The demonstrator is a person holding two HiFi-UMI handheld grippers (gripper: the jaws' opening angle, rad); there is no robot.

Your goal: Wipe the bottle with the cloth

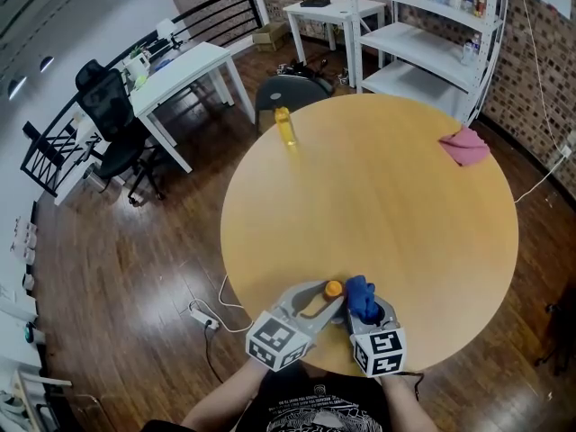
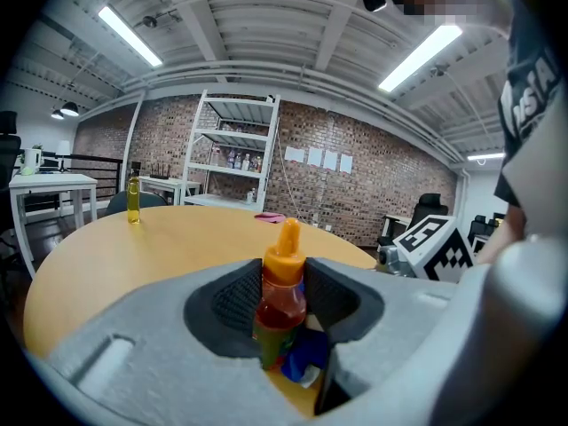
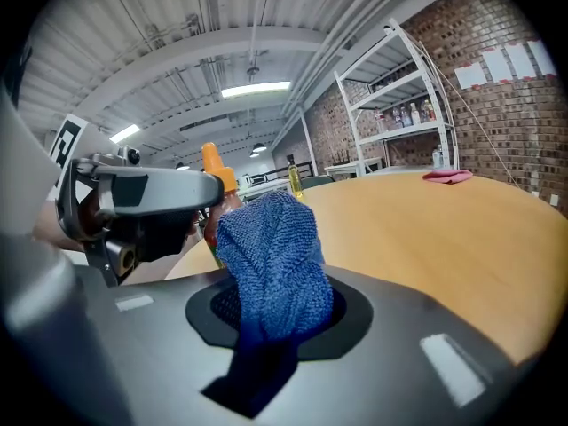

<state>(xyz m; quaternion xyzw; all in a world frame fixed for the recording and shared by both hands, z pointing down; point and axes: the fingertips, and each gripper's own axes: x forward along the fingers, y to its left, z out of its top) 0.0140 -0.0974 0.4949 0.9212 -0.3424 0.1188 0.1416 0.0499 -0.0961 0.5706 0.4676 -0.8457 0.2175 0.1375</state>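
L gripper clamped on small orange-capped plastic bottle of red liquid, at near edge of round wooden table. R gripper clamped on blue microfibre cloth, seemingly touching bottle. Wiping looks underway. Next: rub cloth round bottle's body.

Office-style lab space, exposed brick wall, white metal shelving stocked with small bottles, white desk with black office chair, router on a side table, ceiling strip lights, dark wood floor, round wooden counter
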